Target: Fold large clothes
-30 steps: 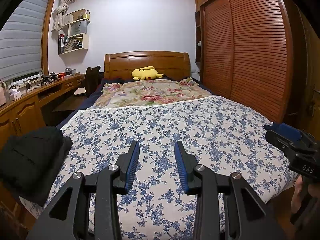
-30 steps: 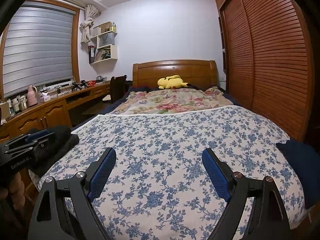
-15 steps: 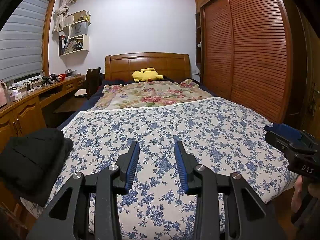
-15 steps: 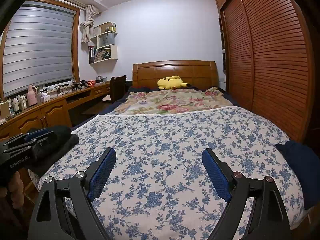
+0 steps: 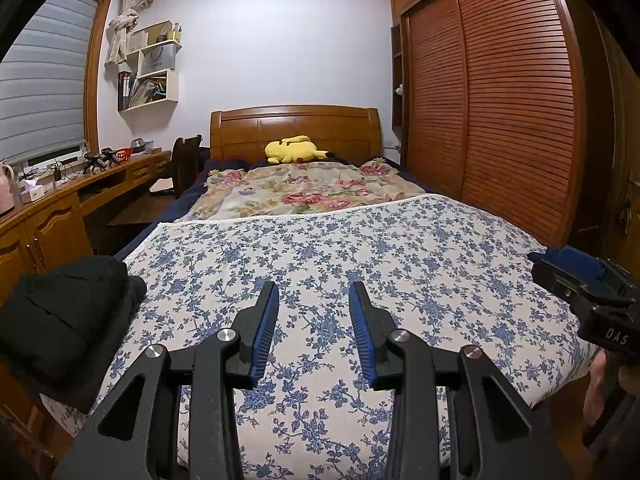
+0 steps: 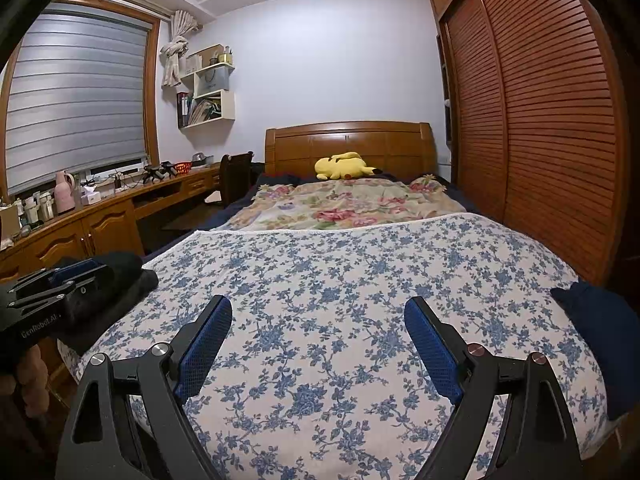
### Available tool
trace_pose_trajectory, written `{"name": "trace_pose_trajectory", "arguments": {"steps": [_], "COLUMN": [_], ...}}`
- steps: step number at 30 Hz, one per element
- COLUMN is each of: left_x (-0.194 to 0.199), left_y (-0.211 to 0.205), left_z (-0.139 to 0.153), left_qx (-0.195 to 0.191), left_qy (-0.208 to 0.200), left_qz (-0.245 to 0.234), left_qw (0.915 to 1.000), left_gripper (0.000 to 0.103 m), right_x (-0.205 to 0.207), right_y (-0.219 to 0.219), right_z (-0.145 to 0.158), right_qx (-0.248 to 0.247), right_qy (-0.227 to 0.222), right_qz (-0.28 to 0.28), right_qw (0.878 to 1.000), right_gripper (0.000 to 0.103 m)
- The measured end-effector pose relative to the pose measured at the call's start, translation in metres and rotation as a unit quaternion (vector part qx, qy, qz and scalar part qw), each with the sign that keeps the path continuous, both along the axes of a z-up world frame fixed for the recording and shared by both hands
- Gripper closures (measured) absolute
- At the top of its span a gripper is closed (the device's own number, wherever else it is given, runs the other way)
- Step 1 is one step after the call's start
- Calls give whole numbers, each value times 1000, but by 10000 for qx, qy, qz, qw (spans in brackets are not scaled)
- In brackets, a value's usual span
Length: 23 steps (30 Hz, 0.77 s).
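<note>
Two grippers are all we hold above the foot of the bed (image 5: pixel 400 248), whose blue-flowered cover (image 6: pixel 360 280) fills the middle of both views. Past it, toward 12 o'clock, lies a rose-print quilt (image 5: pixel 312 192), then the wooden headboard (image 5: pixel 296 128). At 3 o'clock a slatted wardrobe (image 5: pixel 500 100) runs along the bed. At 9 o'clock a long wooden table (image 6: pixel 100 208) stands under the blinds (image 6: pixel 76 100), with a wall shelf (image 6: pixel 208 88) above its far end.

Of the clothes, we see a black garment (image 5: pixel 68 320) bunched at 9 o'clock in the left wrist view, lying on the near left corner of the cover. A navy garment (image 6: pixel 604 340) lies at 3 o'clock in the right wrist view, on the near right corner. Neither is touched by our grippers.

We keep the right gripper (image 6: pixel 318 324) wide open over the cover, its blue pads far apart and nothing between them. Our left gripper (image 5: pixel 314 312) is open too, though more narrowly, also bare between the pads. Each shows at the edge of the other's view, the left one just in front of the black garment.

At 12 o'clock a yellow plush (image 6: pixel 344 166) rests against the headboard.
</note>
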<state>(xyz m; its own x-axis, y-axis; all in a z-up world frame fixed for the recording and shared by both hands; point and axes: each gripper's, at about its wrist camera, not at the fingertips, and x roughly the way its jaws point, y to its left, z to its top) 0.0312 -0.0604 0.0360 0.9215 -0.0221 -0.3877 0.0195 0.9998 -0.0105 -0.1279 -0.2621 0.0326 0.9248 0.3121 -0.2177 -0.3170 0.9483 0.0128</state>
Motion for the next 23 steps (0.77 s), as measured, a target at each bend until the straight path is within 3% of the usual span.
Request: {"name": "trace_pose_trajectory", "arguments": {"steps": [23], "left_x": [-1], "left_y": [1], "left_z": [1], "left_qx": [-24], "left_qy": [-7], "left_qz": [-24], "left_qw": [10000], "left_gripper": [66], "right_x": [-1], "right_y": [3], "right_z": [0], "right_qx": [-2], "right_qy": [-29], "right_qz": [11], "right_qw": [10000], "right_gripper": [14]}}
